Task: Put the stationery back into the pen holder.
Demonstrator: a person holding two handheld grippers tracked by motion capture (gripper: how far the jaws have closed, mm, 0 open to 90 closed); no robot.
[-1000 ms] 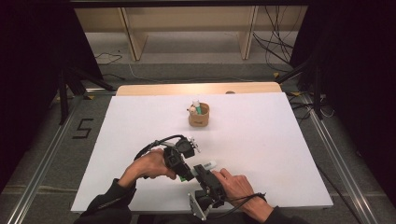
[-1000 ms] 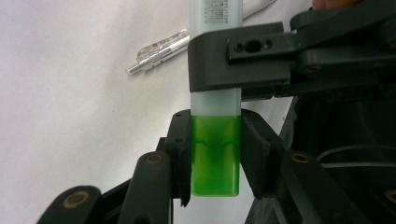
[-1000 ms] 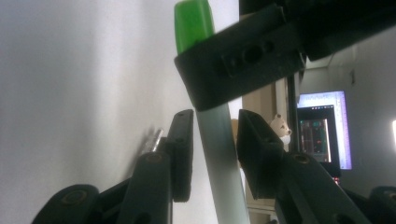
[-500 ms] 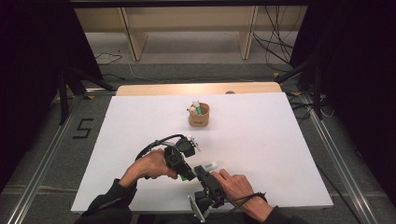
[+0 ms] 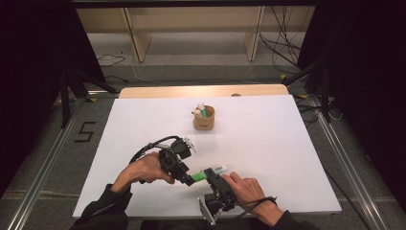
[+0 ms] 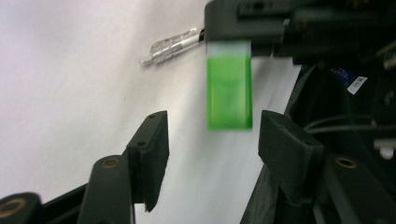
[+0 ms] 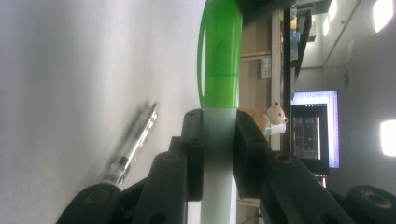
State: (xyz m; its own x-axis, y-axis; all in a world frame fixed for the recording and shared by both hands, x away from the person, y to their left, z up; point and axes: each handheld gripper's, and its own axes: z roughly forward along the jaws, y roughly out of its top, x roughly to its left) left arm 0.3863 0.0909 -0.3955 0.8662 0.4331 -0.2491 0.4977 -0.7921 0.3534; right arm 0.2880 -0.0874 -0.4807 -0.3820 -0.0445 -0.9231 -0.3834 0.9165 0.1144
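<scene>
— So where's the marker?
— Clamped by its pale barrel in my right tongs, held above the table near its front edge. My left tongs stand apart around its green cap, not touching yet.
— How will it handle?
— Light, stiff, smooth plastic, I'd judge; grip the cap mid-length, squarely. 1 clear pen lies beside it
</scene>
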